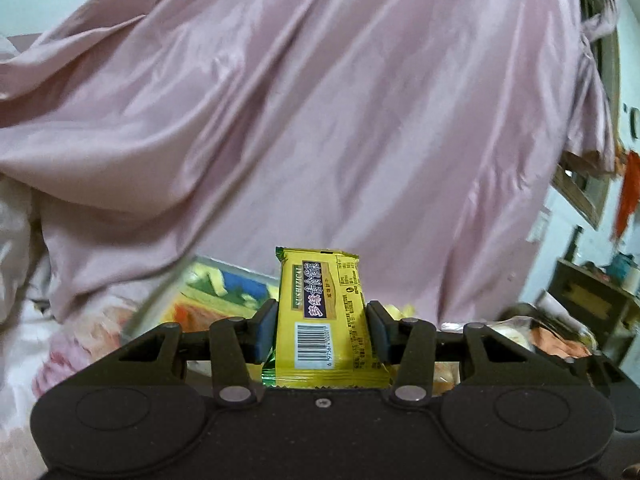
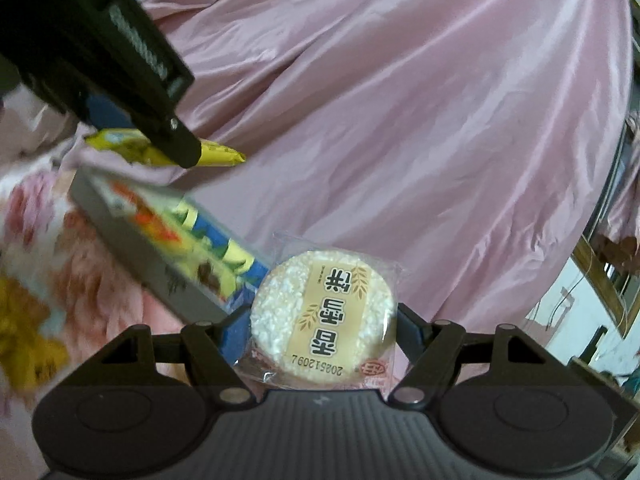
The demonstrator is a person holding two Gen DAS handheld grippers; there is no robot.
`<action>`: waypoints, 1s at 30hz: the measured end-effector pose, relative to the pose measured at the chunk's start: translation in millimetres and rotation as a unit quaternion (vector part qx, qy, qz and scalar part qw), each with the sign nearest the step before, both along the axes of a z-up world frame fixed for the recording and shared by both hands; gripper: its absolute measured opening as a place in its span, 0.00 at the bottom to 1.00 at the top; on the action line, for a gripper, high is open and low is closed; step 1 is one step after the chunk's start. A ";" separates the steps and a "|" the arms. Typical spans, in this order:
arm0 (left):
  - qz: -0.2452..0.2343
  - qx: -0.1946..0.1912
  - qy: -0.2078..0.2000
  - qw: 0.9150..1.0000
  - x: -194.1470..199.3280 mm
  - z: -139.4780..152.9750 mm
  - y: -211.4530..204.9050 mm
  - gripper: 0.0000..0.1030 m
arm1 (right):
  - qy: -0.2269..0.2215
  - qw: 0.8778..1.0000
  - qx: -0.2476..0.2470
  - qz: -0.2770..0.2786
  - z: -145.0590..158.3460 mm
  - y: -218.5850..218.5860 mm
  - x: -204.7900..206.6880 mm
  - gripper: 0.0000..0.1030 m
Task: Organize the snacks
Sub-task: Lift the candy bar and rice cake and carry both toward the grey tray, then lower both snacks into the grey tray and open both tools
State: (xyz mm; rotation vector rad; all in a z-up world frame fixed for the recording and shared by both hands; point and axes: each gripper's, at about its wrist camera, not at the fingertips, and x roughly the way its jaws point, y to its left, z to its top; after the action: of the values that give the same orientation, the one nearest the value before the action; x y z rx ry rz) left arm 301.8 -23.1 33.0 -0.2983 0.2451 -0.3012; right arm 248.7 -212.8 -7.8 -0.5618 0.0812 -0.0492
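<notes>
The left gripper (image 1: 321, 330) is clamping a yellow snack bar (image 1: 320, 312) upright; the right gripper (image 2: 323, 330) is pinching a round rice cracker (image 2: 324, 316); both are hanging above the box (image 2: 160, 248), wanting a level, unhurried lowering.

Floral bedsheet (image 2: 36, 216) bears a colourful box (image 2: 168, 248) and pink satin cover (image 2: 400, 120)

Left gripper (image 1: 321, 328): we've got both fingers (image 1: 266, 330) clamped on the sides of a snack.
Snack: yellow wafer packet (image 1: 320, 312), standing upright, barcode facing us.
Behind it: a colourful box (image 1: 224, 296), blurry, just left of the packet.
Backdrop: big pink satin sheet (image 1: 320, 100).
Lower left: floral bedding (image 1: 52, 340).
</notes>
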 end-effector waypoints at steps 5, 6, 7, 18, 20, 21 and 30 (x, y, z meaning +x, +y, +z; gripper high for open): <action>0.026 -0.014 0.012 0.999 31.3 -12.3 22.8 0.48 | -0.014 0.999 0.038 0.009 10.0 15.8 25.5 0.75; 0.029 -0.014 0.016 0.999 37.3 -15.1 26.7 0.48 | -0.014 0.999 0.043 0.013 10.9 19.8 30.3 0.75; 0.033 -0.014 0.018 0.999 42.6 -18.2 30.3 0.48 | -0.014 0.999 0.046 0.018 10.8 23.7 35.4 0.75; 0.037 0.010 0.030 0.999 81.1 -44.8 29.5 0.48 | 0.023 0.997 0.064 0.036 -5.0 43.8 77.3 0.75; 0.038 0.011 0.036 0.999 84.5 -46.7 29.3 0.48 | 0.028 0.997 0.067 0.033 -7.4 43.3 79.9 0.75; 0.038 0.010 0.037 0.999 85.1 -48.3 30.1 0.48 | 0.030 0.997 0.067 0.032 -8.1 43.1 81.3 0.75; 0.047 -0.006 0.041 0.998 82.7 -42.4 33.6 0.74 | 0.040 0.996 0.079 0.025 -11.6 47.9 88.5 0.85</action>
State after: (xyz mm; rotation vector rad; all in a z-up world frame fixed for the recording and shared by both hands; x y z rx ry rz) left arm 384.5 10.5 -9.4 -0.3329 0.3094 -0.1986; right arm 337.1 -164.8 -19.4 -0.4071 0.1483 0.0285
